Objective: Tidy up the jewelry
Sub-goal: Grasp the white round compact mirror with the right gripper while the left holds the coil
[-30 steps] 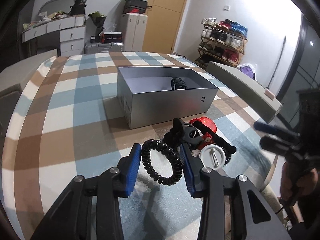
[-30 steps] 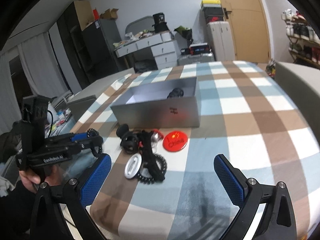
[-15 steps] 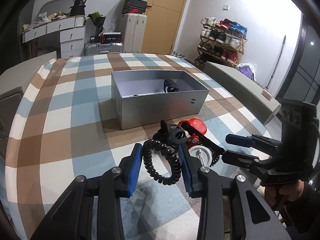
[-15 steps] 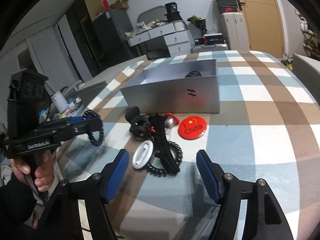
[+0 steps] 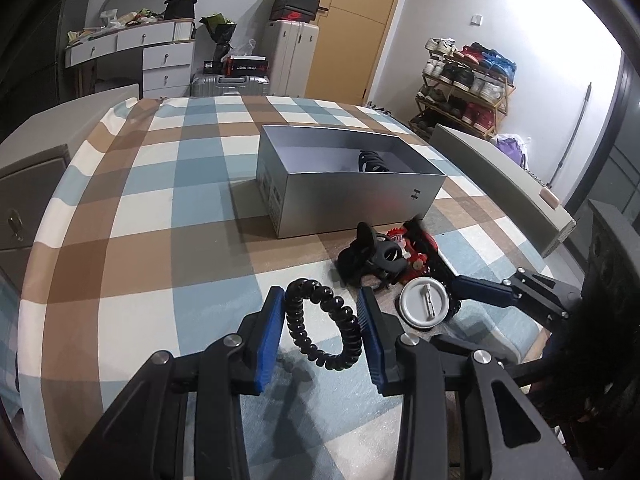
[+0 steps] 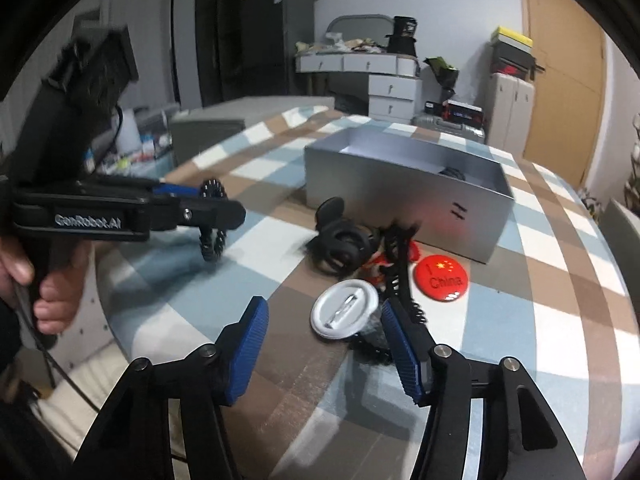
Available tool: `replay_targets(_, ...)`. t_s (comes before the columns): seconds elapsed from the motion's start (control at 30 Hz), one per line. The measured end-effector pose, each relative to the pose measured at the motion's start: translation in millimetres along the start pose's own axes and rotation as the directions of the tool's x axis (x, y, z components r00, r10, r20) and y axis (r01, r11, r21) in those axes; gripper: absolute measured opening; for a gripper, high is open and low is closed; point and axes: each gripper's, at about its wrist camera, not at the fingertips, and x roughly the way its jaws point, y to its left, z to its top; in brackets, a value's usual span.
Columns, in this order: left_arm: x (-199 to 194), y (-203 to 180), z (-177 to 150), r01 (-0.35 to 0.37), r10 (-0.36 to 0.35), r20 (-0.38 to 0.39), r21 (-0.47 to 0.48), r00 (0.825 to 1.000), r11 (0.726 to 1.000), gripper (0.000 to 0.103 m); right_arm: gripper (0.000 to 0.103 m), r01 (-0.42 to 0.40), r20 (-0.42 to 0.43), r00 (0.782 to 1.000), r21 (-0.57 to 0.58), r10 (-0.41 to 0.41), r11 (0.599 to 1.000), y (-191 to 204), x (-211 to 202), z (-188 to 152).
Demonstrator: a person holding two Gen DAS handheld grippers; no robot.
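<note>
My left gripper (image 5: pixel 320 320) is shut on a black spiral hair tie (image 5: pixel 349 322) and holds it just above the checked cloth; it also shows at the left of the right wrist view (image 6: pixel 212 216). Ahead stands an open silver box (image 5: pixel 352 200) with another black coil (image 5: pixel 372 160) inside. A pile lies before the box: a black claw clip (image 6: pixel 340 244), a black comb clip (image 6: pixel 400 276), a red round badge (image 6: pixel 440 276) and a white badge back (image 6: pixel 344 314). My right gripper (image 6: pixel 322 308) is closing over the white badge back, and its pads do not press on it.
The checked cloth (image 5: pixel 160 240) covers a round table whose edge falls away close behind both grippers. A person's hand (image 6: pixel 52 300) holds the left gripper's handle. Grey sofa pieces, drawers, suitcases and a shoe rack stand around the table.
The right gripper has come in from the side to the pile, rolled, and its jaws have narrowed around the white badge back. The left gripper keeps the hair tie and has barely moved.
</note>
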Motion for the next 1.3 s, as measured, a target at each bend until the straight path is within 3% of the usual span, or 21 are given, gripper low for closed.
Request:
replay_targets(0.13,-0.1,3.8,-0.7,0.004,-0.004,0.001,-0.016,1.000,1.000,0.031,0.044,0.054,-0.072,0.996,-0.036,-0.057,0.998,5.8,19.6,2.2)
replay_targets(0.4,-0.5,10.2,-2.1,0.020,-0.020,0.006,-0.032,1.000,0.999,0.031,0.039,0.020,-0.090,0.996,0.016,-0.018,1.000,0.0,26.4,5.4)
replay_targets(0.47,-0.5,11.8,-3.0,0.023,-0.023,0.008,-0.039,1.000,0.999,0.031,0.038,0.016,-0.088,0.996,0.022,-0.014,1.000,0.1,25.4,4.7)
replay_targets(0.6,-1.0,14.3,-3.2,0.030,-0.029,0.007,-0.045,1.000,0.999,0.031,0.021,-0.046,-0.065,0.997,0.076,0.051,0.996,-6.2,20.8,7.6)
replay_targets(0.83,-2.6,16.2,-2.7,0.029,-0.028,0.013,-0.051,1.000,0.998,0.031,0.020,-0.078,-0.069,0.994,0.078,0.084,0.994,-4.8,22.2,8.3)
replay_targets(1.1,-1.6,18.1,-3.1,0.024,-0.024,0.005,-0.057,1.000,0.998,0.031,0.012,-0.077,-0.004,0.997,-0.016,0.077,0.997,13.0,11.1,10.9)
replay_targets(1.17,-1.9,17.9,-2.3,0.023,-0.023,0.007,-0.056,1.000,0.998,0.031,0.004,-0.079,0.021,0.997,-0.028,0.080,0.996,15.7,6.9,12.3)
replay_targets(1.3,-2.0,18.3,-0.1,0.027,-0.027,0.009,-0.057,1.000,0.998,0.031,0.004,-0.090,0.020,0.996,-0.014,0.090,0.996,13.8,8.6,15.1)
